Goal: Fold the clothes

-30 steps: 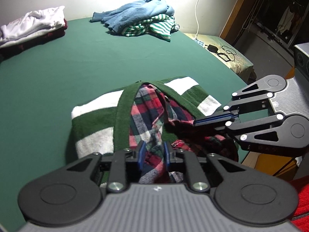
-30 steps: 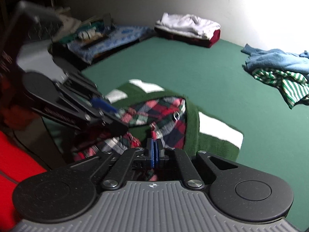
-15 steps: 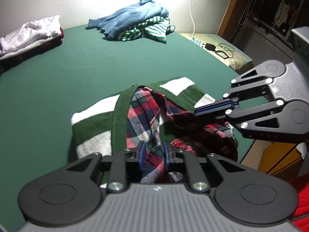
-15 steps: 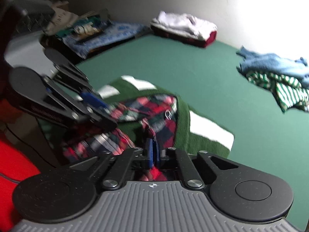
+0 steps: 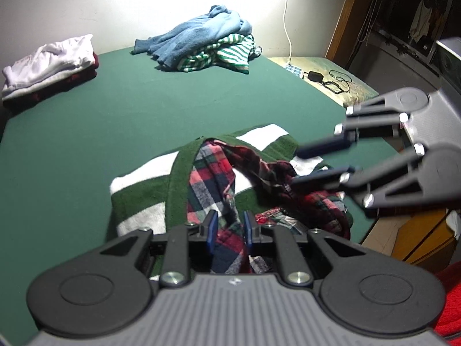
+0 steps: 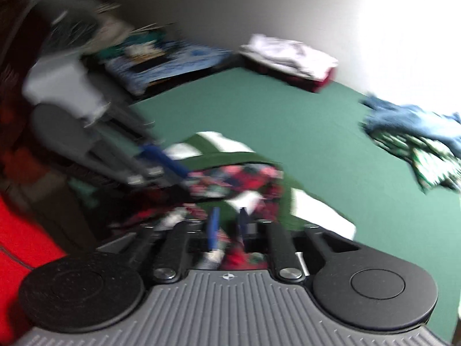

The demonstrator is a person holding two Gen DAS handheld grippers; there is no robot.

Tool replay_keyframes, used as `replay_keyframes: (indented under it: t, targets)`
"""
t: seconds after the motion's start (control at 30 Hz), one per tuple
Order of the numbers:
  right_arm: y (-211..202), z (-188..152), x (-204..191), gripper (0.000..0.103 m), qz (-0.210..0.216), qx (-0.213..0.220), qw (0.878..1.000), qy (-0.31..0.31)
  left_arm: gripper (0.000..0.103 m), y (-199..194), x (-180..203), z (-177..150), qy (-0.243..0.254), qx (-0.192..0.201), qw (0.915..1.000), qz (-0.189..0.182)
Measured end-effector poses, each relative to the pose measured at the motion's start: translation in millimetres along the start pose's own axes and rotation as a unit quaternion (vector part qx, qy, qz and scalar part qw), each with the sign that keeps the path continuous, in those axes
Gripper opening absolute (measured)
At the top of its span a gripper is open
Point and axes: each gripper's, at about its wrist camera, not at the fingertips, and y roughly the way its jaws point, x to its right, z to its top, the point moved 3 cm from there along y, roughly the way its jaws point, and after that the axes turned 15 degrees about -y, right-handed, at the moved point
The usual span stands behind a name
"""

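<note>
A red, navy and white plaid shirt (image 5: 210, 178) lies bunched on a green and white striped sweater (image 5: 144, 190) at the near edge of the green bed (image 5: 115, 121). My left gripper (image 5: 230, 227) is shut on a fold of the plaid shirt, which bulges between its blue pads. To the right hangs my right gripper (image 5: 314, 163), its jaws opening, with the lower finger close over the plaid cloth. The right wrist view is blurred: the right gripper (image 6: 227, 225) has a gap between its pads and loose plaid shirt (image 6: 245, 178) beneath. The left gripper (image 6: 170, 164) shows at the left.
A heap of blue and green-striped clothes (image 5: 207, 40) lies at the far side of the bed. A folded white and dark red stack (image 5: 49, 63) sits far left. A low bench with a charger and cable (image 5: 325, 77) stands right of the bed. A person's red garment (image 5: 449, 302) is near right.
The right gripper's jaws, shut on the plaid shirt before, have come apart and the cloth has dropped from them. The left gripper keeps its hold and has barely moved.
</note>
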Motion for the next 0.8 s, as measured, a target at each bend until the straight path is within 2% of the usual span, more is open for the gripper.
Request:
replay_keyframes:
  t: [0.07, 0.17, 0.2, 0.23, 0.27, 0.3, 0.33, 0.43, 0.57, 0.63, 0.67, 0.77, 0.8]
  targets:
    - [1.3, -7.6, 11.5, 0.039, -0.008, -0.010, 1.000, 0.018, 0.014, 3.0, 0.1, -1.4, 0.004, -0.006, 1.0000, 0.001]
    - [13.7, -17.8, 17.9, 0.037, 0.006, -0.023, 0.999, 0.041, 0.014, 8.5, -0.7, -3.6, 0.011, -0.017, 0.9997, 0.010]
    - [18.1, -19.8, 19.9, 0.031, 0.012, -0.025, 0.998, 0.052, 0.014, 9.7, -1.3, -4.3, 0.011, -0.020, 0.9997, 0.012]
    - [20.4, -21.6, 20.5, 0.020, 0.020, -0.023, 0.997, 0.065, 0.014, 10.2, -1.7, -4.9, 0.010, -0.020, 0.9997, 0.012]
    - [22.4, -23.4, 20.9, 0.017, 0.029, -0.021, 0.996, 0.078, 0.014, 10.4, -1.9, -5.4, 0.009, -0.020, 0.9997, 0.012]
    - [20.2, -22.7, 20.2, 0.006, 0.033, -0.015, 0.996, 0.081, 0.014, 10.3, -2.4, -5.4, 0.007, -0.020, 0.9997, 0.011]
    - [17.5, -21.5, 19.3, 0.000, 0.036, -0.008, 0.996, 0.081, 0.013, 10.0, -3.0, -4.9, 0.004, -0.019, 0.9998, 0.009]
    - [11.2, -13.6, 15.3, 0.000, 0.048, 0.010, 0.997, 0.068, 0.013, 8.9, -3.6, -3.8, 0.002, -0.018, 0.9998, 0.006]
    - [7.8, -0.9, 10.6, 0.002, 0.038, 0.018, 0.999, 0.030, 0.014, 9.5, -4.3, -3.9, 0.003, -0.019, 0.9998, 0.011]
    - [10.4, -3.2, 17.2, 0.032, 0.031, 0.013, 0.999, 0.032, 0.014, 10.1, -4.6, -4.2, 0.002, -0.019, 0.9997, 0.012]
    - [11.4, -6.4, 20.6, 0.037, 0.027, 0.009, 0.999, 0.032, 0.014, 10.0, -4.3, -4.5, 0.003, -0.019, 0.9997, 0.012]
    - [21.7, -14.3, 29.8, 0.037, 0.038, -0.002, 0.998, 0.053, 0.014, 10.3, -3.7, -4.8, 0.006, -0.019, 0.9997, 0.014]
    - [25.5, -16.3, 31.8, 0.032, 0.047, -0.004, 0.997, 0.063, 0.014, 10.3, -3.8, -4.4, 0.006, -0.019, 0.9997, 0.013]
